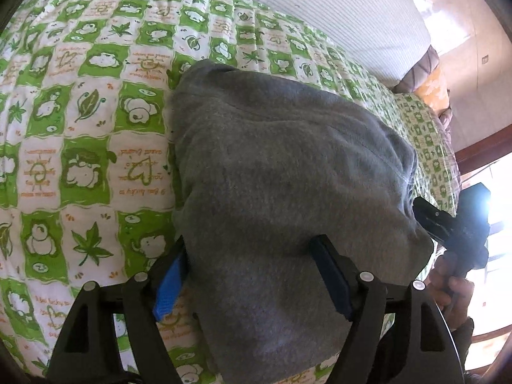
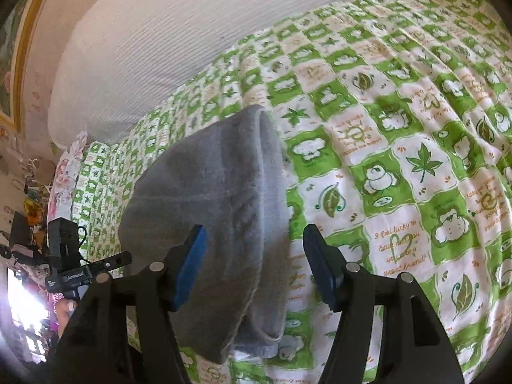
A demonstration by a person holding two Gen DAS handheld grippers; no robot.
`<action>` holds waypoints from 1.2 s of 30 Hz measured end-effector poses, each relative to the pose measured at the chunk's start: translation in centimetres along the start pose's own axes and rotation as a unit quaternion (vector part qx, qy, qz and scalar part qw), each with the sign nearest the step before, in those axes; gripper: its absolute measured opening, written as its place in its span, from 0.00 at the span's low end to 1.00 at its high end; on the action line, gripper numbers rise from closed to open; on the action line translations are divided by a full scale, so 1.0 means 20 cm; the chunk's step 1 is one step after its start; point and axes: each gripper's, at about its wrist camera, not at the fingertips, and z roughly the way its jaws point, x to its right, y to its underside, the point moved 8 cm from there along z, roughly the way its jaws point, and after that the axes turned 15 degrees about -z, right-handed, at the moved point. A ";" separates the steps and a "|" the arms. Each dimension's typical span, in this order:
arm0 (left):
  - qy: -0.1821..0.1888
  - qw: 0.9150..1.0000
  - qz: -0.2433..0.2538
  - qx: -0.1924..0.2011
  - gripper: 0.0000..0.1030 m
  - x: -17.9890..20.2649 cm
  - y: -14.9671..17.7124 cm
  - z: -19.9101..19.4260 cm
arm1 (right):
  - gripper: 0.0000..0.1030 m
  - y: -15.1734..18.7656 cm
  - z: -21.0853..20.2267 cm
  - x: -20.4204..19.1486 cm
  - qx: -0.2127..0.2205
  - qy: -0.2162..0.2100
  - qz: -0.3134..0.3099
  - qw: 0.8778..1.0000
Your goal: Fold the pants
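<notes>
On the bed, spread over a green-and-white checked quilt [image 1: 80, 147], lies one pair of grey pants [image 1: 288, 172], folded into a thick bundle, and that's the only garment I can count. Two sets of tongs are on it. The left tongs [image 1: 252, 275] stand wide apart, straddling the near end of the bundle: the pale blue pad [image 1: 169, 284] sits along the fabric's left edge, the dark one [image 1: 332, 275] rests on top of the cloth, and neither is squeezing it. The right tongs [image 2: 256, 262] are apart too (no clamp on anything); their left pad [image 2: 190, 265] lies on the grey fabric while the right pad [image 2: 320, 262] hangs over bare quilt, beside the folded edge. Each wrist view catches the other tool off to the side, with a hand [image 1: 448, 284] wrapped around its handle. Behind the quilt sits one long white ribbed cushion [image 2: 153, 48]. At the far end I see a patterned pillow [image 1: 432, 86], plus bright window glare.
</notes>
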 end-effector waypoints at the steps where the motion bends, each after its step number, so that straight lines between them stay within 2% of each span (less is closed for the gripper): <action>1: 0.001 1.000 0.000 0.000 0.76 0.00 0.00 0.01 | 0.62 0.00 0.01 0.01 -0.003 -0.001 0.005 1.000; 7: 0.036 0.999 -0.031 -0.014 0.77 -0.04 0.00 0.06 | 0.62 0.01 0.11 0.02 -0.030 -0.065 0.034 0.997; 10: 0.043 0.998 -0.033 -0.010 0.77 -0.03 0.00 0.06 | 0.63 0.00 0.15 -0.01 -0.040 -0.075 0.029 0.996; 12: 0.042 0.999 -0.020 -0.006 0.77 0.00 0.01 0.06 | 0.60 0.00 0.16 -0.04 -0.038 -0.090 0.025 0.995; 13: 0.039 0.999 -0.014 -0.003 0.75 0.01 0.01 0.06 | 0.55 0.00 0.17 -0.06 -0.039 -0.091 0.020 0.995; 15: 0.044 0.999 -0.008 0.003 0.61 0.02 0.02 0.04 | 0.50 0.01 0.17 -0.08 -0.042 -0.080 0.006 0.996; 16: 0.047 0.999 -0.011 0.006 0.57 0.02 0.01 0.03 | 0.44 0.02 0.16 -0.09 -0.039 -0.079 0.001 0.996; 18: 0.052 0.998 -0.015 0.011 0.39 0.00 0.00 0.00 | 0.37 0.02 0.14 -0.11 -0.032 -0.082 -0.003 0.996; 21: 0.056 0.998 -0.013 0.019 0.29 0.00 0.00 -0.05 | 0.31 0.00 0.10 -0.17 -0.019 -0.068 -0.025 0.997; 29: 0.006 0.996 0.035 0.085 0.24 0.07 0.03 -0.24 | 0.27 -0.05 -0.04 -0.35 0.021 -0.058 -0.067 0.996; 36: -0.003 0.989 0.034 0.142 0.24 0.00 0.01 -0.51 | 0.27 -0.13 -0.07 -0.61 0.039 -0.078 -0.114 0.990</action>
